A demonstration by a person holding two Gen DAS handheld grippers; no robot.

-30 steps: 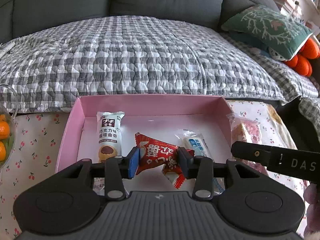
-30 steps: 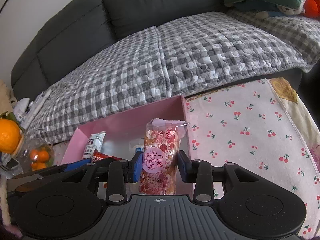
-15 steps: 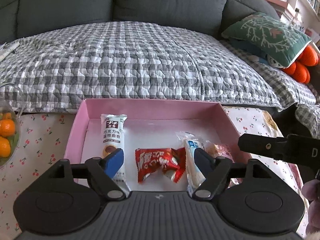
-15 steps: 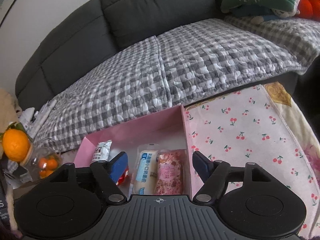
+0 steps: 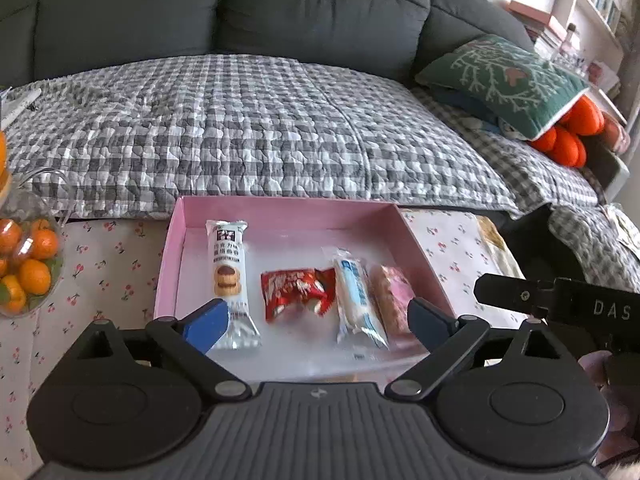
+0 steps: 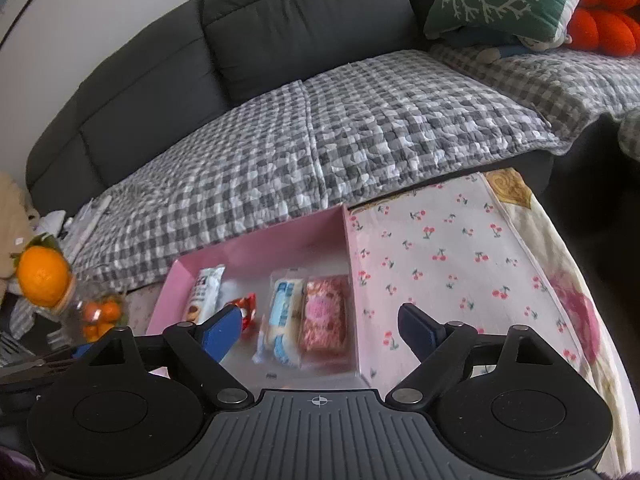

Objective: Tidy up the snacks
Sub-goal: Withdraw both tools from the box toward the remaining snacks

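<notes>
Snacks lie in a row on the floor of the pink box: white cookie bar nearest its left wall, then red packet, blue-and-white bar, and pink packet against its right wall. Left gripper and right gripper hover at the box's near edge, jaws opening wide, gripping nothing. Cherry-print cloth lies under the box.

I see a matt pink cardboard box holding glossy plastic snack wrappers. My left gripper is matt black plastic with smooth blue pads. The cherry-print tablecloth and checked quilt are soft cloth, the quilt puckered.
</notes>
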